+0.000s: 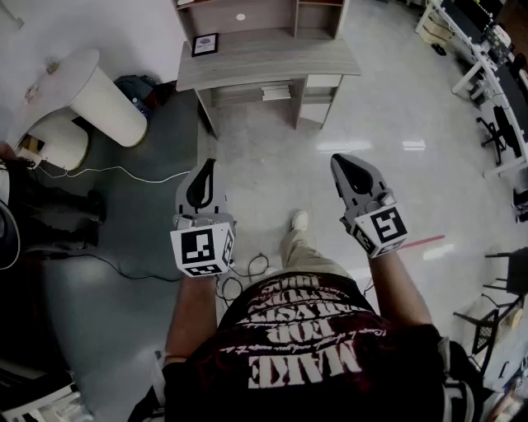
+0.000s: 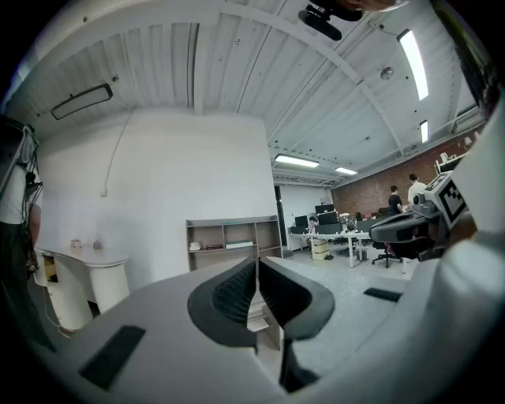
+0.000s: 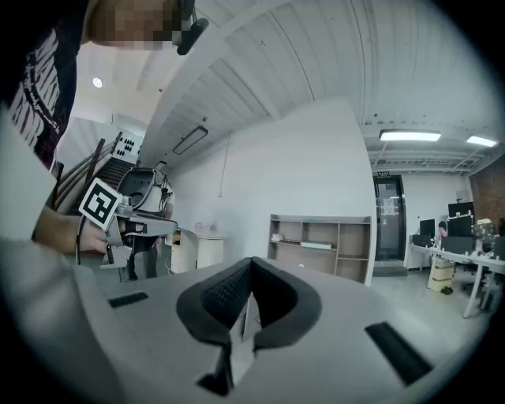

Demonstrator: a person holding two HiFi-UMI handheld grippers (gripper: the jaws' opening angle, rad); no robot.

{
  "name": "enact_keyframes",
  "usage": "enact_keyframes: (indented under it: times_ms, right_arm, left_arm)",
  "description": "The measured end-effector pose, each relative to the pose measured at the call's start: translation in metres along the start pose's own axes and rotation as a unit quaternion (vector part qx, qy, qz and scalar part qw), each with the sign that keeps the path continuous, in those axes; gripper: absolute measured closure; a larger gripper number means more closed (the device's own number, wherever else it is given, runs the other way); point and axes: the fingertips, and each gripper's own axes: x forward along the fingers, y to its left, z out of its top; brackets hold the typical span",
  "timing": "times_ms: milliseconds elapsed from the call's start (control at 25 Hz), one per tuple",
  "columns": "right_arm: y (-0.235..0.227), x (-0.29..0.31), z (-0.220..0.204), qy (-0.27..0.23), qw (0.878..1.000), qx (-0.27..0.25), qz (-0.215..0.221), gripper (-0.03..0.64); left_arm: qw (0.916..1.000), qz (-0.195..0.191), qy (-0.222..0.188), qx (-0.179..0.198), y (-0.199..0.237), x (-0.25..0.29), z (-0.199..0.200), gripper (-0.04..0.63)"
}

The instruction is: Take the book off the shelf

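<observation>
A grey wooden desk [image 1: 264, 62] with a shelf unit [image 1: 256, 18] on top stands a few steps ahead across the floor. A thin light book [image 3: 316, 245] lies flat in the unit's middle compartment, also seen in the left gripper view [image 2: 239, 245]. A stack of flat books [image 1: 276, 92] rests on the low shelf under the desk. My left gripper [image 1: 200, 175] and right gripper [image 1: 347, 165] are held out at waist height, far from the shelf. Both have their jaws shut with nothing between them [image 2: 256, 262] [image 3: 251, 265].
A white round table [image 1: 87, 86] stands at the left by the wall, with a cable [image 1: 124, 171] trailing over the floor. A small framed picture [image 1: 205, 44] sits on the desk. Office desks and chairs [image 1: 495, 91] line the right side. People stand far off [image 2: 402, 197].
</observation>
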Motion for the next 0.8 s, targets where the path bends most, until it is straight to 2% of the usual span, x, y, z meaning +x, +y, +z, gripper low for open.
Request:
enact_keyframes:
  times_ms: [200, 280, 320, 520, 680, 800]
  right_arm:
    - [-0.028, 0.018, -0.004, -0.009, 1.0, 0.001, -0.022, 0.609]
    - [-0.042, 0.031, -0.01, -0.006, 1.0, 0.007, -0.025, 0.493]
    - [-0.05, 0.038, -0.014, -0.003, 1.0, 0.011, -0.024, 0.457]
    - [-0.086, 0.076, -0.022, 0.004, 0.999, 0.027, -0.017, 0.404]
    - [-0.113, 0.102, -0.027, 0.013, 0.999, 0.036, -0.006, 0.392]
    - [-0.134, 0.118, -0.03, 0.014, 0.999, 0.038, 0.003, 0.339]
  left_arm:
    - [0.9999, -0.008, 0.011, 0.009, 0.002, 0.035, -0.002, 0.578]
    - [0.9998, -0.008, 0.018, 0.01, 0.006, 0.054, -0.006, 0.578]
    - [0.9997, -0.009, 0.021, 0.01, 0.006, 0.063, -0.008, 0.578]
    - [0.9989, -0.012, 0.044, -0.006, 0.014, 0.112, -0.017, 0.578]
    - [0.9984, -0.008, 0.05, -0.026, 0.017, 0.147, -0.019, 0.578]
    - [0.9975, -0.006, 0.056, -0.044, 0.019, 0.171, -0.027, 0.578]
